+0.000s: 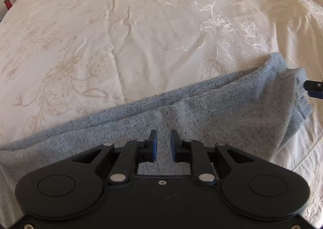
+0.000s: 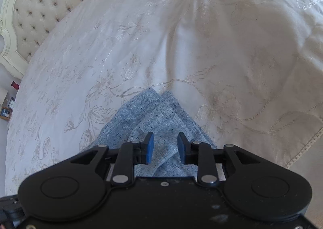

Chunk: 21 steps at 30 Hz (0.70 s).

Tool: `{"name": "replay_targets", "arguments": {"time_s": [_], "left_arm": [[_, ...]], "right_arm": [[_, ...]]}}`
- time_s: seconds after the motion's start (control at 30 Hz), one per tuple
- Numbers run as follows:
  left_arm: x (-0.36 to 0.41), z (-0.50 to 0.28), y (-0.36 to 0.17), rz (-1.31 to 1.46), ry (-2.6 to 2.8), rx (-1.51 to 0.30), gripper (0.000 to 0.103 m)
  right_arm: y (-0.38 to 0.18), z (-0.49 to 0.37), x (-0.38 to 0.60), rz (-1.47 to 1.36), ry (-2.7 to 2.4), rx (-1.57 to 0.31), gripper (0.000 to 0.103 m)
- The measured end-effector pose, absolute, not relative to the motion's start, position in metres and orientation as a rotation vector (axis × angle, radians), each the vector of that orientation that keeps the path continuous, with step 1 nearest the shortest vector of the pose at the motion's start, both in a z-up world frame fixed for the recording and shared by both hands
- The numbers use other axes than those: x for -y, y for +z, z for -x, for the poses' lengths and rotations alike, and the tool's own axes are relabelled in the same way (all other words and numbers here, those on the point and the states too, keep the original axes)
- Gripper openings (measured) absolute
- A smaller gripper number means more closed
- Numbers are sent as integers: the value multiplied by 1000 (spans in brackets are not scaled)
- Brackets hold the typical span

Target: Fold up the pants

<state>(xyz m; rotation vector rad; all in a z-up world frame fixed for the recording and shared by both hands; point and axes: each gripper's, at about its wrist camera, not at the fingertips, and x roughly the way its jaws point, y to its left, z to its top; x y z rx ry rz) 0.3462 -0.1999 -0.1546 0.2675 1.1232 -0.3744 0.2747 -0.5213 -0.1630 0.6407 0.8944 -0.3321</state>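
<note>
The speckled grey-blue knit pants point(image 1: 201, 111) lie doubled lengthwise on the cream embroidered bedspread point(image 1: 121, 37), I judge so the layered edges line up for the next fold. They pass directly under and ahead of my left claw point(image 1: 163, 146), whose jaws are released and empty. My right claw point(image 2: 166, 148), also released, hovers over the layered end.

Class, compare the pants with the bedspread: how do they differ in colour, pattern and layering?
The pants are speckled blue-grey; the bedspread is cream-white. The pants are plain knit; the bedspread has a shiny floral pattern. The pants lie folded in layers; the bedspread is spread wide beneath them. Both are soft cloth.
</note>
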Motion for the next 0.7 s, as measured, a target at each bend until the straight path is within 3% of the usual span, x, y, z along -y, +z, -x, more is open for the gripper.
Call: {"name": "replay_targets", "arguments": {"time_s": [0.27,0.57,0.63,0.67,0.7], "left_arm": [[199,-400,-190,-221,-263,-1229,24],[209,-392,-197,-316,-267,-1186,24],[206,-395,-197,-292,-265,-1194,24],[203,-396,-197,-276,-265,-1200,24],[202,-401,-196,-258,-264,-1207,24]], "right_arm": [[-158,-272,536,-467,-219,-891,35],[-183,-298,551,-414,-13,-969,37],[-179,-301,554,-439,17,-984,29],[-176,-300,555,-447,28,-987,9],[-170,-300,556,-456,40,-997,5]]}}
